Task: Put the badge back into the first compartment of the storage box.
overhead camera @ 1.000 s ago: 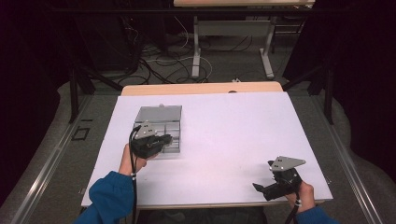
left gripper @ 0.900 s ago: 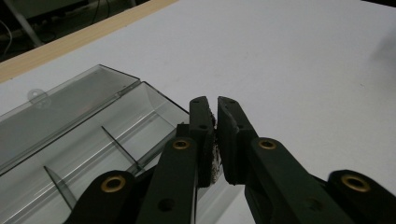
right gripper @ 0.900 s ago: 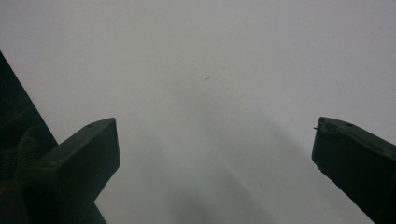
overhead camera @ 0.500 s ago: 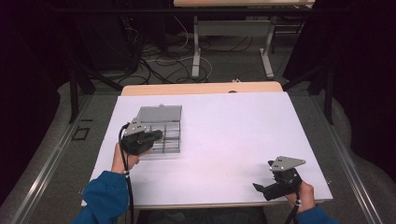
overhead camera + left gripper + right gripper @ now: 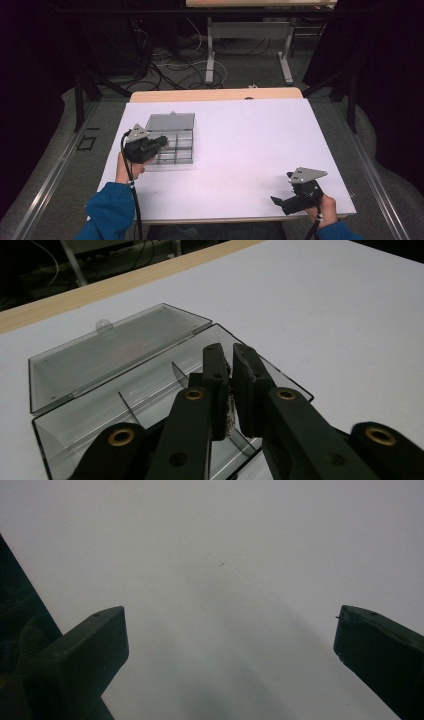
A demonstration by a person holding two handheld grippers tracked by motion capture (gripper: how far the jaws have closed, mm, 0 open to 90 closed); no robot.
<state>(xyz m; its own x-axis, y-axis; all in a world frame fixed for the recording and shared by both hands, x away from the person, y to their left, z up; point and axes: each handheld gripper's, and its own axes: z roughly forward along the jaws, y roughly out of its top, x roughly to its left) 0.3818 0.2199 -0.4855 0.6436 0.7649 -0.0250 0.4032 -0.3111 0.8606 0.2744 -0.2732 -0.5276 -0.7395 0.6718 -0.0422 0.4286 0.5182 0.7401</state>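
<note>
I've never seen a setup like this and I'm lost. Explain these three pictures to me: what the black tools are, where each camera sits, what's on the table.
No robot here: a person holds a hand tool with a two-jaw claw in each hand. The high view looks down from above on a white table. The left claw is over a clear plastic compartment box with its lid open. The right claw is near the table's front edge. The other two pictures come from cameras riding on the tools. The left gripper view shows that claw's jaws nearly together above the box; whether they pinch anything is unclear. The right gripper view shows jaws wide apart over bare table, holding nothing.
</note>
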